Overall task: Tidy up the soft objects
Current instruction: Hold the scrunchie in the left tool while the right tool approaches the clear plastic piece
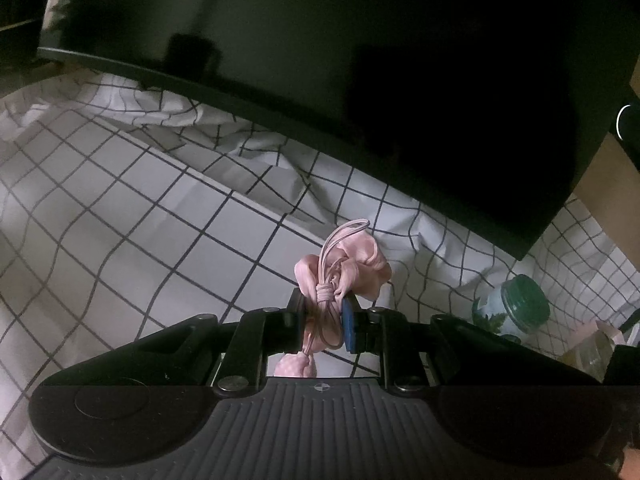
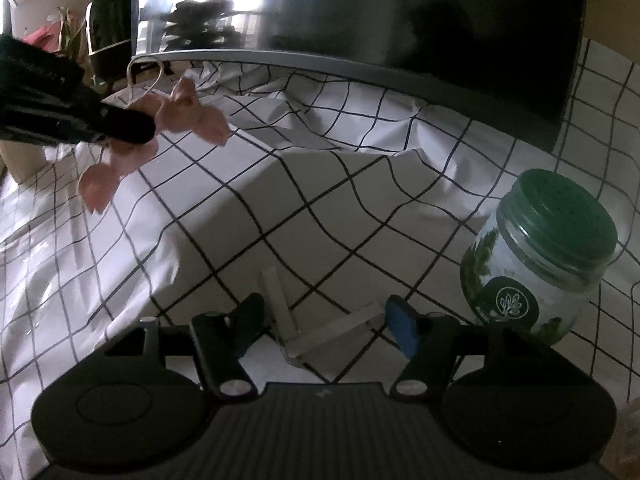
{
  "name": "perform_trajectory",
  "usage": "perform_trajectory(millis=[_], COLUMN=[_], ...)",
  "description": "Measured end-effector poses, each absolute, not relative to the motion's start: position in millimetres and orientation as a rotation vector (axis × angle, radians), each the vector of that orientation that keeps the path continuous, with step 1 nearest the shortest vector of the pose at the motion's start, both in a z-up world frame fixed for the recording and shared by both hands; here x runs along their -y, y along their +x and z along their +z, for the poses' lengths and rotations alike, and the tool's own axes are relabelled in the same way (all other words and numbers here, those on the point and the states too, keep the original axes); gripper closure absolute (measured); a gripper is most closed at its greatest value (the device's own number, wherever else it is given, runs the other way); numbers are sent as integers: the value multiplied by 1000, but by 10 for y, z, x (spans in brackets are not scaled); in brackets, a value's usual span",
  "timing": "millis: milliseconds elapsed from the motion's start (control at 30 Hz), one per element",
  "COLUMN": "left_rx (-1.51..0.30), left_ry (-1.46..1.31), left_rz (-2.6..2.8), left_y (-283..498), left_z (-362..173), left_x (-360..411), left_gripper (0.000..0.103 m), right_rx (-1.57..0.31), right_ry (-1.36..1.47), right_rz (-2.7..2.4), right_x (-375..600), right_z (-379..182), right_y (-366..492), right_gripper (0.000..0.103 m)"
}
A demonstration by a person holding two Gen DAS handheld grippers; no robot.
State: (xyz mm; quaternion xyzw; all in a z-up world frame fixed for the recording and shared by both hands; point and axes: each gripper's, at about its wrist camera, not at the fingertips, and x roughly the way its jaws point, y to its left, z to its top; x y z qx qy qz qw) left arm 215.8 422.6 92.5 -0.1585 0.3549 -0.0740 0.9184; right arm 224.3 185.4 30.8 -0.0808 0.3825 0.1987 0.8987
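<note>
Checked cloth (image 2: 208,264) over the counter, jar (image 2: 536,256) at right: left hand-held gripper (image 1: 326,322) pinches the pink scrunchie (image 1: 352,268) aloft, far left of the jar; right hand-held gripper (image 2: 326,322), spread, straddles a white clip (image 2: 304,332) left of the jar.

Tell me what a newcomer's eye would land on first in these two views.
First, the pink fabric hair tie, pinched in the shut left hand-held gripper above the white grid-patterned cloth. Next, the green-lidded jar standing at the right of the cloth, just beyond the open right hand-held gripper, which hovers over a small white folded object. A large dark screen looms behind.
</note>
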Motion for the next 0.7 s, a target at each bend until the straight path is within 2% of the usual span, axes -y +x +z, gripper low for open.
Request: perform_trajectory(millis=[133,167,233,467,700], left_rx=[-723,-719,-700,-617,-672], left_ry=[-327,-325,-315,-301,-309], left_rz=[-143,-142,-145,-162,-175], left_y=[2173,2185,2218,2259,2230], left_z=[949,967,1038,1301,1132], left_x=[-4222,-4218,-4197,-4085,-4034], left_gripper=[82,82,82,82,82], right_rx=[-754,-740,-722,-703,-760], right_ry=[-166,-163,-165,-196,-146], right_rz=[397,396,405,416,381], right_x=[-1823,-1816,-1810,-1789,-1731], right_z=[444,504,621,889,700], right_y=[2198,2195,2203,2219,2161], right_gripper=[37,41,62,62,58])
